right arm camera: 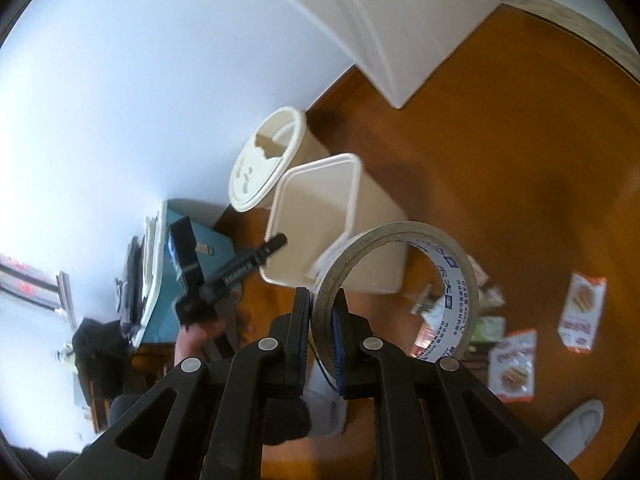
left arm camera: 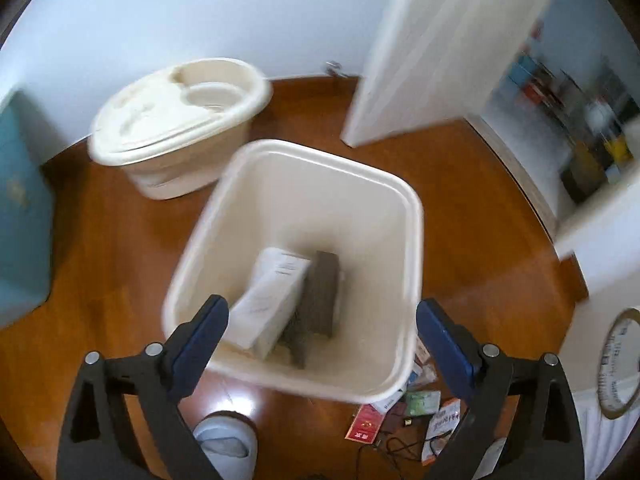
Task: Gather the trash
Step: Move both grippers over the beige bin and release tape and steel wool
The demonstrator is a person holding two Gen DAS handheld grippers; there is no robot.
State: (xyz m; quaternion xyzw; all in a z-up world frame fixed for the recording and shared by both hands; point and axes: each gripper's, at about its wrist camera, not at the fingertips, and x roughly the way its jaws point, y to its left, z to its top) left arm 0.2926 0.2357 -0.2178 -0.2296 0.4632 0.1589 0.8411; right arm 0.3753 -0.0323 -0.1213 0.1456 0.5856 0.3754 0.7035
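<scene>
Tape roll pinched over the bin, left jaws empty: my worry is a drop that lands outside.

The white trash bin (left arm camera: pixel 296 264) fills the centre of the left wrist frame, a white box (left arm camera: pixel 272 300) and a dark ridged block (left arm camera: pixel 320 300) already lying in its bottom. My left gripper (left arm camera: pixel 322 344) is spread wide above its near rim with nothing between the pads. In the right wrist view my right gripper (right arm camera: pixel 320 332) is clamped on the band of the tape roll (right arm camera: pixel 396 292), low centre, short of the bin's mouth. Released from here, I judge the roll could hit the rim and roll across the wood floor (right arm camera: pixel 500 140). The snack packets (right arm camera: pixel 582 312) at lower right and the wrappers (left arm camera: pixel 400 416) beside the bin are still uncollected.
</scene>
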